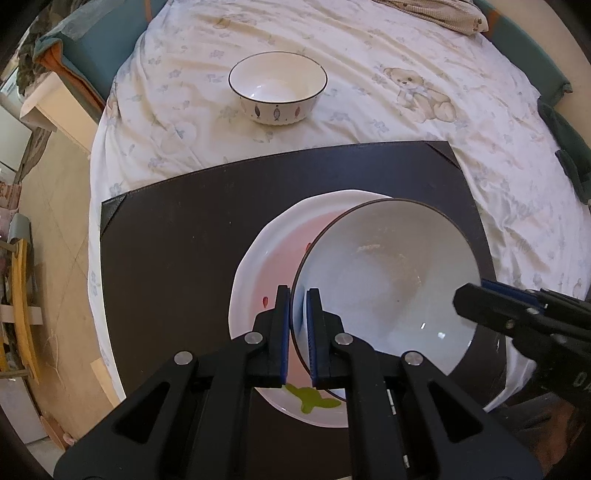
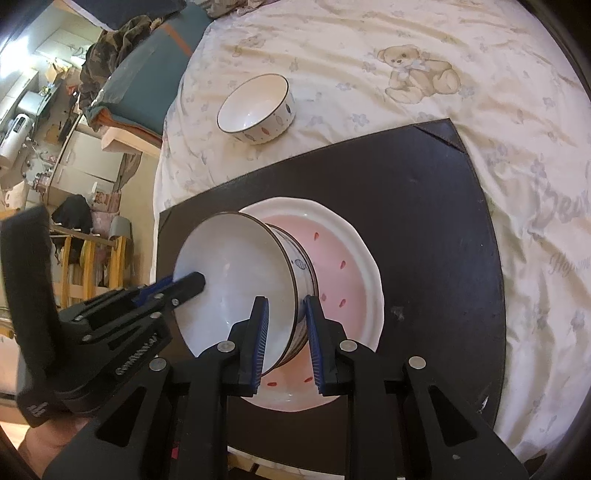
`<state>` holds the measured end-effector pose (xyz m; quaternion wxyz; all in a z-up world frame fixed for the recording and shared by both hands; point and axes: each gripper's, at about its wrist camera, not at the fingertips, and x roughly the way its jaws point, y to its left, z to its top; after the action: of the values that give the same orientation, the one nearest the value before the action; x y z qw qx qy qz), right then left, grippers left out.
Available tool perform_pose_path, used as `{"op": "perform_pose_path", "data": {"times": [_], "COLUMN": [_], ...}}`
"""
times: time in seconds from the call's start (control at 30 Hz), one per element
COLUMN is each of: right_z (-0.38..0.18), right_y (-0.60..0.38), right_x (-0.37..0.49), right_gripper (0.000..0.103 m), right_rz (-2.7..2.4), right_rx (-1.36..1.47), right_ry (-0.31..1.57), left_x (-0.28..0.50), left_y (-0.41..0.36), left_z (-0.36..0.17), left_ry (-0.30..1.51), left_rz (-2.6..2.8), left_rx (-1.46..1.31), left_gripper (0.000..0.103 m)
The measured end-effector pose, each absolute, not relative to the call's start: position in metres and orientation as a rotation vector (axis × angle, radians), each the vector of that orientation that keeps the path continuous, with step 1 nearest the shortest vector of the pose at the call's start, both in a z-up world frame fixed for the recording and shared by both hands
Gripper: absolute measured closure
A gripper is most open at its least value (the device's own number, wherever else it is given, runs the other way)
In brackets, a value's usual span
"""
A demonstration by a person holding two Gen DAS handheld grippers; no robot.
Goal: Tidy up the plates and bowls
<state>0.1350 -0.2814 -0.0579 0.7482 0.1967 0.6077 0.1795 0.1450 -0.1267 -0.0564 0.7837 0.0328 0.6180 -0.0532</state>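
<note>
A white bowl with a dark rim (image 1: 388, 280) (image 2: 236, 280) is held tilted over a pink watermelon-pattern plate (image 1: 266, 266) (image 2: 343, 266) that lies on a black mat (image 1: 177, 229) (image 2: 424, 206). My left gripper (image 1: 298, 306) is shut on the bowl's left rim. My right gripper (image 2: 286, 314) is shut on its opposite rim, one finger inside, one outside; it also shows in the left wrist view (image 1: 480, 299). The left gripper shows in the right wrist view (image 2: 184, 286). A second white bowl with a fish pattern (image 1: 277, 86) (image 2: 255, 109) stands upright on the bedsheet beyond the mat.
The mat lies on a bed with a teddy-bear sheet (image 1: 406, 74) (image 2: 406, 55). The bed's left edge drops to the floor (image 1: 55, 221), with furniture and clutter (image 2: 55, 129) beyond. Folded cloth (image 1: 443, 14) lies at the far side.
</note>
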Motion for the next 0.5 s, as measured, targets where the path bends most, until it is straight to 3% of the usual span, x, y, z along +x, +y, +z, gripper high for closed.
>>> {"op": "perform_pose_path", "data": {"times": [0.5], "right_z": [-0.067], "right_y": [-0.279], "right_x": [0.137], "right_gripper": [0.081], "right_rz": [0.366], "right_rx": [0.429], "right_ry": [1.364], "left_x": [0.144], "left_y": [-0.128], "left_z": [-0.054], "left_ry": [1.326], "left_rz": [-0.111], "left_rx": [0.090], "left_gripper": [0.094]}}
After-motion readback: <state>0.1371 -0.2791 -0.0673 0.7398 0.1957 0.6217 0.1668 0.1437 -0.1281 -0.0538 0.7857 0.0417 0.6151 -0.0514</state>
